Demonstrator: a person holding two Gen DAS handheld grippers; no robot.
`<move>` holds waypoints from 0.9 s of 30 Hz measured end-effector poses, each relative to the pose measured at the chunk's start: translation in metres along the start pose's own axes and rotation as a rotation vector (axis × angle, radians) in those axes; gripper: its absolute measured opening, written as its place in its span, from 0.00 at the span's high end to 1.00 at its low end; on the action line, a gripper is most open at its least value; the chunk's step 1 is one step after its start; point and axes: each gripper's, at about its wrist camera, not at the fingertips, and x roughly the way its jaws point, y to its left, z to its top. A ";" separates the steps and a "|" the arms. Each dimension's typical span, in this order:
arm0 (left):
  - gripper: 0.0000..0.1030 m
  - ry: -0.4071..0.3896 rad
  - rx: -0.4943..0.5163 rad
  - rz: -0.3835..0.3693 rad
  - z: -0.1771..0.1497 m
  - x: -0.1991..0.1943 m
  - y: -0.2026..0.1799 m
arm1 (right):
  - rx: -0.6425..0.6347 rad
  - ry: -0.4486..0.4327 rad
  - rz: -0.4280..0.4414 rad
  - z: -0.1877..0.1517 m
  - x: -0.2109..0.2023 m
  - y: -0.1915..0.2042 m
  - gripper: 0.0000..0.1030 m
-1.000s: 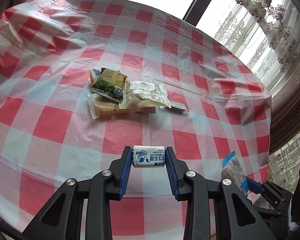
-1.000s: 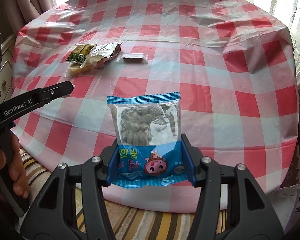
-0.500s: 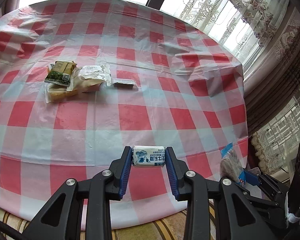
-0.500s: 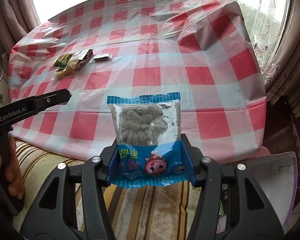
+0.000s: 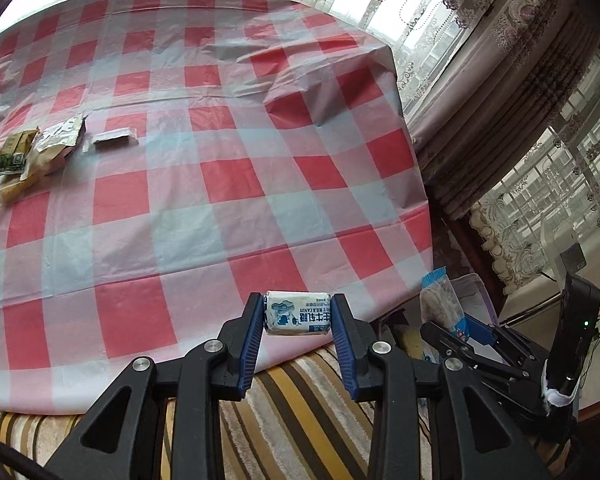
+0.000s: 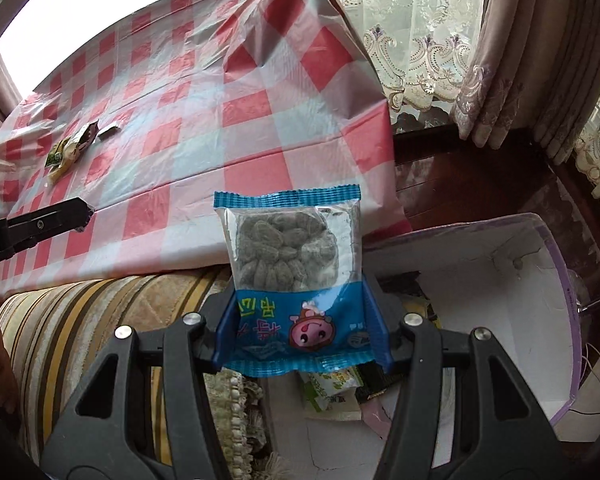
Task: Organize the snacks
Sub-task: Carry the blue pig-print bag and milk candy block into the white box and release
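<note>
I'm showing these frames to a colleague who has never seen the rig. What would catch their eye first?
First, the blue snack packet of dark dried fruit, clamped upright in the right gripper above a white box already holding wrappers. Next, the small white milk candy pinched in the left gripper just past the edge of the red-checked tablecloth. A few snack packets lie on the cloth at far left.

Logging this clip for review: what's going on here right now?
A person is clearing snacks off a checked table. The left gripper is shut on a small white candy; the right gripper is shut on a blue snack bag, above a white box beside the table. A few packets remain on the cloth.
</note>
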 end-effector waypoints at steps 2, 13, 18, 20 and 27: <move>0.66 0.016 0.022 -0.010 -0.002 0.004 -0.012 | 0.031 -0.002 -0.011 -0.004 -0.001 -0.016 0.44; 0.66 0.160 0.162 -0.112 -0.025 0.037 -0.089 | 0.190 0.005 -0.078 -0.028 0.000 -0.091 0.44; 0.66 0.206 0.227 -0.128 -0.033 0.049 -0.115 | 0.242 0.005 -0.097 -0.035 0.001 -0.114 0.43; 0.66 0.218 0.241 -0.130 -0.035 0.054 -0.121 | 0.259 0.002 -0.106 -0.035 0.001 -0.122 0.43; 0.64 0.247 0.258 -0.143 -0.033 0.065 -0.133 | 0.290 -0.006 -0.132 -0.035 -0.001 -0.139 0.41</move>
